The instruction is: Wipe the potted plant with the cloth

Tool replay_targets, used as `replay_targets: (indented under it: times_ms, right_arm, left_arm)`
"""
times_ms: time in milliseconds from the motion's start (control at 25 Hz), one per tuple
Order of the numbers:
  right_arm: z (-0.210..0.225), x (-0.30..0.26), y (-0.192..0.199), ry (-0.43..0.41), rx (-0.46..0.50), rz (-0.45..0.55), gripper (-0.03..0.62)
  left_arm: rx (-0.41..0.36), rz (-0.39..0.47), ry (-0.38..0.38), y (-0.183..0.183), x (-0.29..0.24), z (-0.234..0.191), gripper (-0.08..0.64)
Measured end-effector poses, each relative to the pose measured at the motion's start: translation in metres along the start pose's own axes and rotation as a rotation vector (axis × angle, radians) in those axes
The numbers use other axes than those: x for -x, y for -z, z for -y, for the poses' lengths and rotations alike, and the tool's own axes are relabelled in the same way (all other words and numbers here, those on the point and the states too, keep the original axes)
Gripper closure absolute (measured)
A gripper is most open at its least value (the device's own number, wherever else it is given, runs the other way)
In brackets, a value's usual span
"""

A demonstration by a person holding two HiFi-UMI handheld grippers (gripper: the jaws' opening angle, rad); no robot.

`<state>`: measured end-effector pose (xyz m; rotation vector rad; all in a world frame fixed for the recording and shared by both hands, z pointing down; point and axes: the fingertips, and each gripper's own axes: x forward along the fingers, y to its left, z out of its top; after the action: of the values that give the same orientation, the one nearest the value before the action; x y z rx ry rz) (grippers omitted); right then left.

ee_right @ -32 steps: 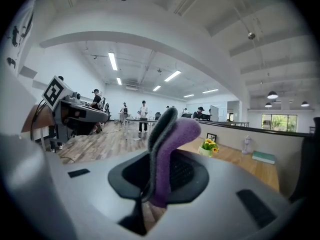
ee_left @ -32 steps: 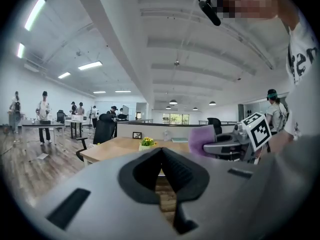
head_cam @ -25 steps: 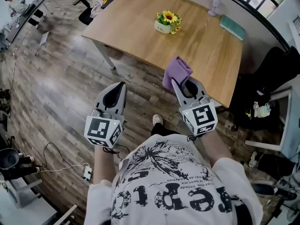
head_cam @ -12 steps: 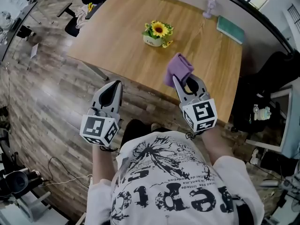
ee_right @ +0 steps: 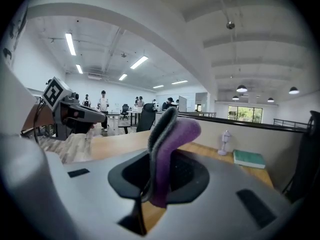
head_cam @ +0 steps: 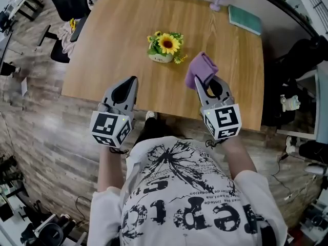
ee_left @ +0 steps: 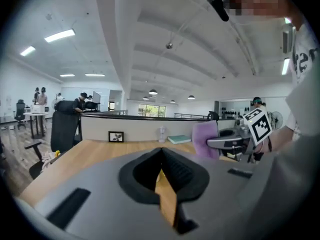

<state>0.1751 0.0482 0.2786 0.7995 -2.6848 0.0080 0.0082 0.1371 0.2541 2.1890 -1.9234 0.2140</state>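
Purple cloth [head_cam: 201,68] sits pinched in the right claw [head_cam: 205,84], above the desk [head_cam: 113,40] and near the plant [head_cam: 164,46], not touching it. The left claw [head_cam: 132,82] is pressed together, empty. Wiping looks unstarted; all of it remains.

Pretty clearly a big open-plan office. There are long strip lights [ee_right: 70,44] on a high white ceiling and rows of desks [ee_right: 114,115] way in the back with people [ee_right: 103,100] standing around. Up close: black swivel chairs [head_cam: 70,1], a big wooden table [head_cam: 113,40] on plank flooring [head_cam: 36,117], and a low partition wall [ee_left: 145,130] behind it.
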Motion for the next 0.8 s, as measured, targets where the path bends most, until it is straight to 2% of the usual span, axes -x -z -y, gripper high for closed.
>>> replay_targets:
  times_ms: [200,440,640,720,800]
  right_arm:
    - [0.015,-0.038,0.002,0.140,-0.004,-0.042,0.522]
    - [0.047,-0.080,0.027,0.321,-0.030,-0.100,0.522]
    - [0.062,-0.107,0.068,0.442,-0.084,-0.178,0.522]
    - [0.064,-0.117,0.086,0.465,-0.107,-0.212,0.522]
    - [0.069,-0.131,0.102,0.474,-0.123,-0.235,0.522]
  left_arm:
    - [0.046,-0.014,0.132,0.003,-0.051,-0.048,0.557]
    - [-0.009,-0.074,0.218,0.026,-0.110,-0.086,0.557]
    - [-0.065,-0.145,0.348,0.066,-0.149,-0.087,0.557]
    - [-0.066,-0.172,0.396,0.083,-0.162,-0.085,0.557]
    - [-0.061,-0.188,0.413,0.095,-0.177,-0.089,0.557]
